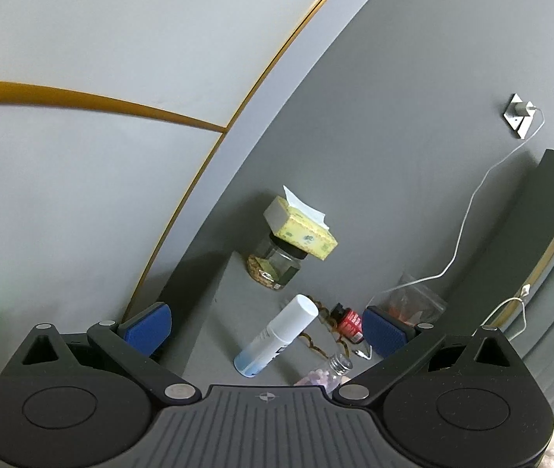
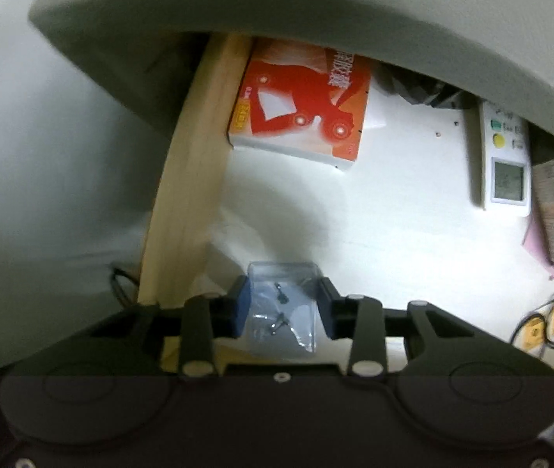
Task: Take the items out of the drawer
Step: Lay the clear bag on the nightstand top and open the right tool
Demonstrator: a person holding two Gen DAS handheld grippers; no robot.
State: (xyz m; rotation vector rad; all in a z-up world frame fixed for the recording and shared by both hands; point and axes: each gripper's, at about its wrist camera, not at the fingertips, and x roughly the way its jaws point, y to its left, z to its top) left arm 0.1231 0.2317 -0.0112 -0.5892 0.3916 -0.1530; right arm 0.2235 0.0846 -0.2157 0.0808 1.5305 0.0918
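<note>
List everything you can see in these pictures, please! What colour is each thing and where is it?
tissue box: 1, yellow, on top of the jar
jar: 1, clear glass, on the grey tabletop by the wall
white bottle: 1, white and blue, lying on the tabletop
small red bottle: 1, red with black cap, beside the white bottle
white cable: 1, white, hanging from the wall socket
red box: 1, red and white, back left of the drawer
remote: 1, white, right side of the drawer
clear bag of screws: 1, see-through, front of the drawer
left hand-held gripper: 1, black with blue pads, open
right hand-held gripper: 1, black with blue pads, closed on the bag
</note>
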